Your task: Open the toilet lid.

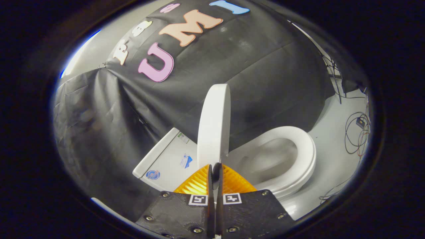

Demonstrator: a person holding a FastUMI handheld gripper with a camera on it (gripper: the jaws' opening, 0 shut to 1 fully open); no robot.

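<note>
The white toilet lid (214, 126) stands raised, nearly upright and seen edge-on, rising just ahead of my fingertips. To its right the white seat ring (307, 152) lies flat over the bowl (269, 159), which is uncovered. My gripper (215, 167) is shut, its two orange fingers (196, 184) pressed together with nothing between them. The tips sit right at the lid's lower edge; I cannot tell whether they touch it.
The white tank (166, 159), with stickers on top, lies left of the lid against the black cloth wall (265, 83). Loose cables (357, 136) lie on the pale floor to the right of the toilet.
</note>
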